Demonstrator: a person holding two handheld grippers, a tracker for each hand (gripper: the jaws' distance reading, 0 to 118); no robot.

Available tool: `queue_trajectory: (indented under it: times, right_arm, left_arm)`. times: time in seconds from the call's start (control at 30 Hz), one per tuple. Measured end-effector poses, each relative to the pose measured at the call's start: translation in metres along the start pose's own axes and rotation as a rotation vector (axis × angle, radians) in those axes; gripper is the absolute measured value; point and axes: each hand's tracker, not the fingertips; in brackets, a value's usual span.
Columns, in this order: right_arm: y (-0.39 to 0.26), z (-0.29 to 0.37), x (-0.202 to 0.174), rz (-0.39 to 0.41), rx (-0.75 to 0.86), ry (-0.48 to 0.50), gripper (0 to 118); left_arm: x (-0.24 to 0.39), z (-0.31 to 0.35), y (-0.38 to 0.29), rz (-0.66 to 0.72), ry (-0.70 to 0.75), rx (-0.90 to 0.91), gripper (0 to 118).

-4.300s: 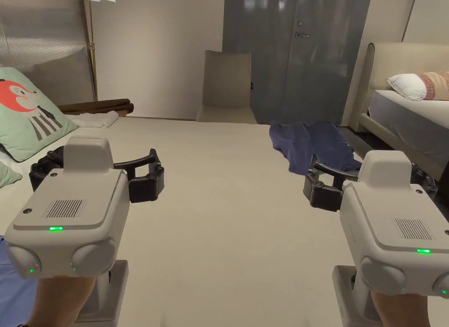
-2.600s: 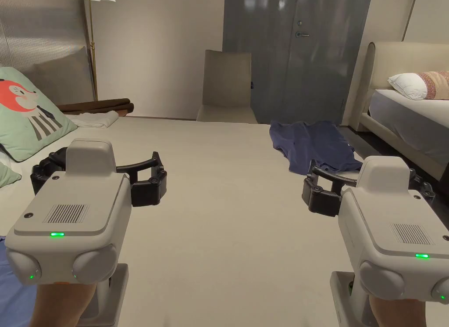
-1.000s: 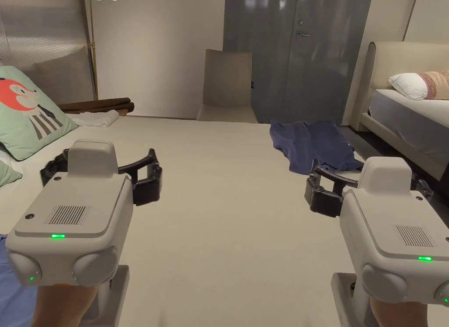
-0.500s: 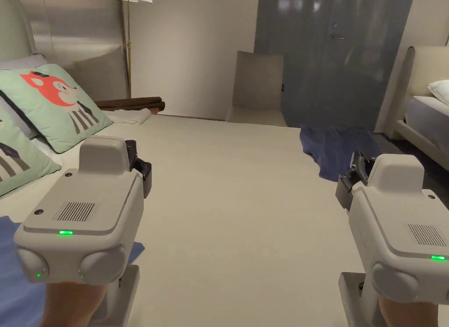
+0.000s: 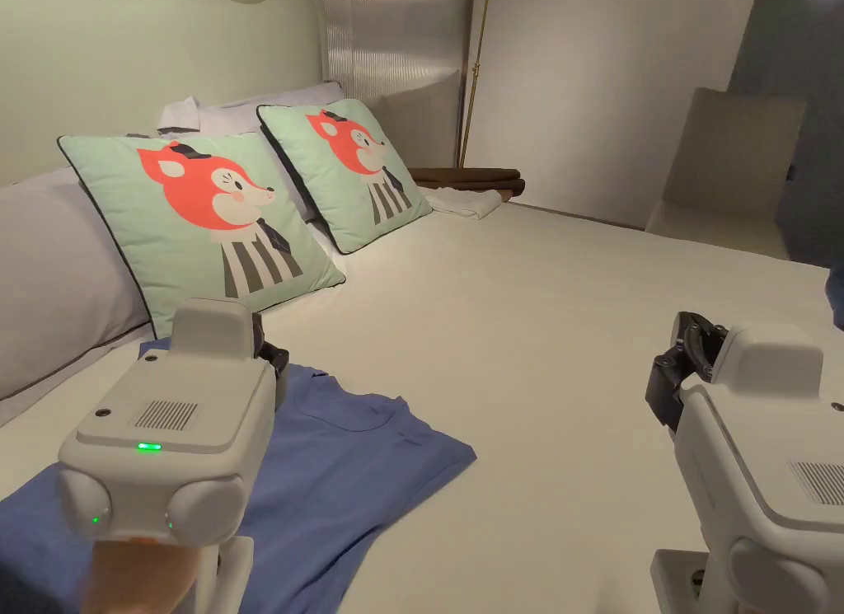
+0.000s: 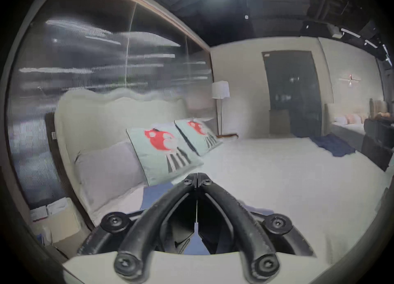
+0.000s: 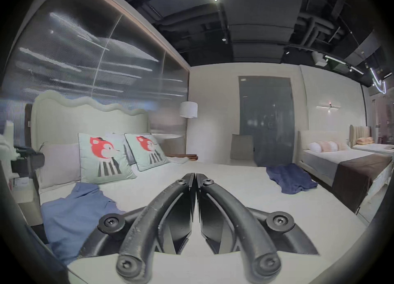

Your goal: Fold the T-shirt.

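Note:
A light blue T-shirt (image 5: 346, 467) lies rumpled on the cream bed (image 5: 560, 335), at the lower left of the head view, just below the fox pillows. It also shows in the right gripper view (image 7: 70, 214) and as a blue patch in the left gripper view (image 6: 155, 192). My left gripper (image 6: 197, 176) hovers over the shirt's upper edge, jaws shut with nothing between them; its body (image 5: 177, 426) hides them from the head. My right gripper (image 7: 195, 176) is shut and empty too, held over bare sheet to the right of the shirt (image 5: 688, 368).
Two fox pillows (image 5: 214, 220) (image 5: 354, 166) and a grey pillow (image 5: 58, 286) lean on the headboard. A dark navy garment (image 7: 290, 180) lies at the bed's far right edge. A folded white cloth (image 5: 461, 202), a floor lamp (image 5: 474, 72) and a chair (image 5: 733, 171) stand beyond.
Both grippers have gone from open to shut. The head camera has swung left, so the light blue T-shirt and the pillows have come into view and the navy garment has slid off right.

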Motion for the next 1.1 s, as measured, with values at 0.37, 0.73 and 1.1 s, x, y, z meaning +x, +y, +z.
queue_trajectory:
  times: [0.37,0.73,1.1]
  right_arm:
    - [-0.039,-0.041,0.018,0.039,-0.148,-0.047,0]
    - [-0.057,-0.057,0.025,0.026,-0.211,-0.066,0]
    - [-0.031,-0.006,0.074,-0.005,-0.122,-0.133,0]
  left_arm:
    - [0.029,-0.125,-0.128,0.089,-0.14,-0.642,115]
    - [0.032,-0.132,-0.141,0.136,-0.143,-0.582,4]
    - [0.059,-0.079,-0.034,0.19,-0.326,-0.211,0]
